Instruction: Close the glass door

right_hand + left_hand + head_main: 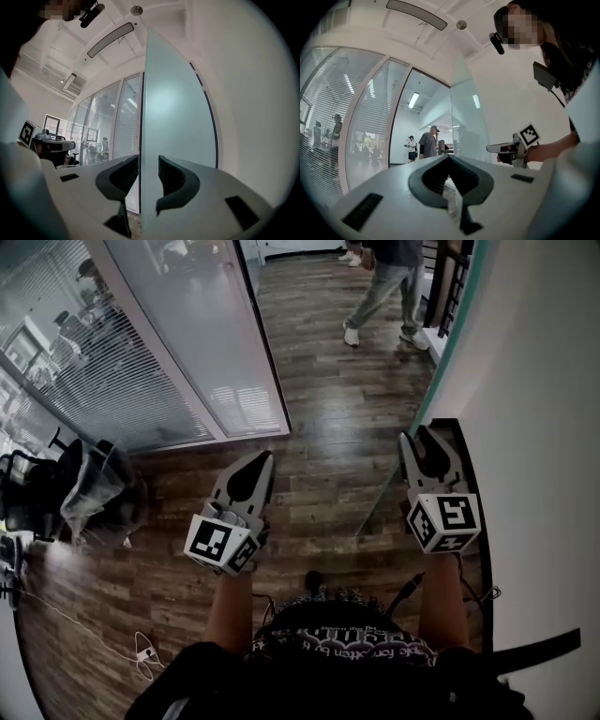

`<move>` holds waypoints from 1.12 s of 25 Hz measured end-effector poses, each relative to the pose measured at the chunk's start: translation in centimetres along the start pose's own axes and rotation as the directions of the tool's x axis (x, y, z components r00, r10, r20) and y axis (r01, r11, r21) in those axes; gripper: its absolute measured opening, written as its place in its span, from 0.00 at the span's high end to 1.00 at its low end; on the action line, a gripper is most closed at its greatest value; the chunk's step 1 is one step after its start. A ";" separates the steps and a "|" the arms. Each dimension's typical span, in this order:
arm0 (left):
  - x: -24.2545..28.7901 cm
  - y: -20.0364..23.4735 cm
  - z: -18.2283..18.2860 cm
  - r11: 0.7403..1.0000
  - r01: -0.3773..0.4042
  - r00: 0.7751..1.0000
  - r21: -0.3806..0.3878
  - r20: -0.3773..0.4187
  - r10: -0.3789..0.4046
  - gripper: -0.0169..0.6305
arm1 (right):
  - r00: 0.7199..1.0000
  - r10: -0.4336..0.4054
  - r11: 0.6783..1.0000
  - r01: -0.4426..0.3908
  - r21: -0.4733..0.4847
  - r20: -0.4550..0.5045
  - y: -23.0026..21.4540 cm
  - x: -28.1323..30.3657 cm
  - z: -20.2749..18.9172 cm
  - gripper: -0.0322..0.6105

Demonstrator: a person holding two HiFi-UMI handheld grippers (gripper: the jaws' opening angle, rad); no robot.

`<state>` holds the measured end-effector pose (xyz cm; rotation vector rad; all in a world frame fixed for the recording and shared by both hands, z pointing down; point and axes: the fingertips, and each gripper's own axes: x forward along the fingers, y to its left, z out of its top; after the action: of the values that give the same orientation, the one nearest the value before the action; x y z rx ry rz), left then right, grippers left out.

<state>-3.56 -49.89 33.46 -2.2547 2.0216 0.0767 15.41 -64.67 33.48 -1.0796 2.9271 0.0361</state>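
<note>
Glass door [178,117] edge seemingly pinched by right tongs [149,168]; left tongs [449,159] pressed together, well apart.

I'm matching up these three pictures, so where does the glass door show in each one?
Head view: glass door, a thin teal edge slanting down the right side.
Left gripper view: the tall pane at centre.
Right gripper view: the big pane filling the middle.
Shared landmark: the right gripper, its jaws astride the door's edge.

Lettering runs across the person's shirt [347,645]; too blurred to read.
</note>
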 end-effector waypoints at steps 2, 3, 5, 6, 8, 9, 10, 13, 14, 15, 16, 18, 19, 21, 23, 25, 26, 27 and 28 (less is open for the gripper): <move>0.0 0.8 -0.4 1.000 -0.009 1.000 0.009 -0.013 0.010 0.97 | 1.000 -0.005 1.000 0.005 -0.016 -0.001 0.4 0.8 -0.3 0.76; 0.1 1.2 -0.6 1.000 -0.013 1.000 0.012 -0.019 0.013 0.97 | 1.000 -0.010 1.000 0.010 -0.025 -0.001 0.6 1.2 -0.3 0.76; 0.2 2.1 -0.7 1.000 -0.023 1.000 0.011 -0.022 0.023 0.97 | 1.000 -0.016 0.999 0.016 -0.032 -0.002 1.0 2.3 -0.4 0.76; 0.2 2.6 -0.7 1.000 -0.028 0.999 0.009 -0.022 0.028 0.97 | 1.000 -0.014 0.999 0.014 -0.030 -0.003 1.2 2.8 -0.4 0.76; 0.1 3.6 -0.8 0.999 -0.031 0.999 0.008 -0.016 0.031 0.97 | 1.000 0.001 1.000 -0.001 -0.022 -0.003 1.9 3.7 -0.4 0.76; 0.2 4.1 -0.9 0.999 -0.032 0.999 0.007 -0.013 0.032 0.97 | 1.000 0.010 1.000 -0.010 -0.018 -0.003 2.2 4.2 -0.5 0.76; 0.3 4.6 -1.0 0.999 -0.033 0.999 0.007 -0.011 0.033 0.97 | 1.000 0.017 1.000 -0.017 -0.016 -0.003 2.5 4.7 -0.5 0.76; 0.6 6.0 -1.1 0.999 -0.036 0.999 0.008 -0.005 0.036 0.97 | 0.999 0.035 0.999 -0.035 -0.023 -0.003 3.5 6.1 -0.6 0.75; 0.7 6.5 -1.0 0.999 -0.036 0.999 0.009 -0.002 0.036 0.97 | 0.999 0.039 0.999 -0.039 -0.025 -0.003 3.9 6.6 -0.7 0.75; 0.9 6.9 -0.9 0.999 -0.036 0.999 0.011 0.000 0.036 0.97 | 0.999 0.042 0.999 -0.042 -0.028 -0.003 4.2 7.2 -0.6 0.75; 1.0 7.4 -0.9 0.999 -0.037 0.999 0.012 -0.001 0.037 0.97 | 0.999 0.045 0.999 -0.045 -0.031 -0.002 4.5 7.7 -0.6 0.75; 1.2 8.2 -1.0 0.999 -0.039 0.999 0.013 -0.005 0.039 0.97 | 0.999 0.053 0.998 -0.053 -0.034 -0.001 5.1 8.7 -0.5 0.75; 1.2 8.5 -1.2 0.999 -0.040 0.999 0.013 -0.009 0.041 0.97 | 0.998 0.059 0.998 -0.059 -0.035 0.000 5.3 9.1 -0.6 0.75; 1.2 9.3 -1.5 0.999 -0.043 0.999 0.011 -0.013 0.044 0.97 | 0.997 0.083 0.996 -0.082 -0.030 0.005 6.0 10.0 -0.7 0.75; 0.9 10.3 -1.4 0.999 -0.049 0.999 0.005 -0.010 0.049 0.97 | 0.993 0.116 0.993 -0.116 -0.013 0.017 6.8 10.7 -0.6 0.75; 0.5 11.6 -1.4 0.998 -0.061 0.998 0.004 -0.010 0.061 0.97 | 0.988 0.149 0.989 -0.149 0.004 0.037 7.4 11.1 -0.4 0.75; 0.4 12.2 -1.6 0.998 -0.068 0.998 0.006 -0.014 0.068 0.97 | 0.986 0.159 0.987 -0.159 0.007 0.042 7.5 11.3 -0.5 0.75; 0.3 12.8 -1.7 0.997 -0.074 0.997 0.006 -0.018 0.074 0.97 | 0.986 0.162 0.987 -0.162 0.007 0.042 7.4 11.5 -0.6 0.75; 0.3 13.3 -1.8 0.997 -0.079 0.997 0.006 -0.022 0.079 0.97 | 0.987 0.157 0.988 -0.158 0.004 0.036 7.1 11.8 -0.9 0.75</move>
<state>-16.81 -51.78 34.53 -2.1815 2.1193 0.0530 1.80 -66.96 34.18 -0.8352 2.9707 0.0468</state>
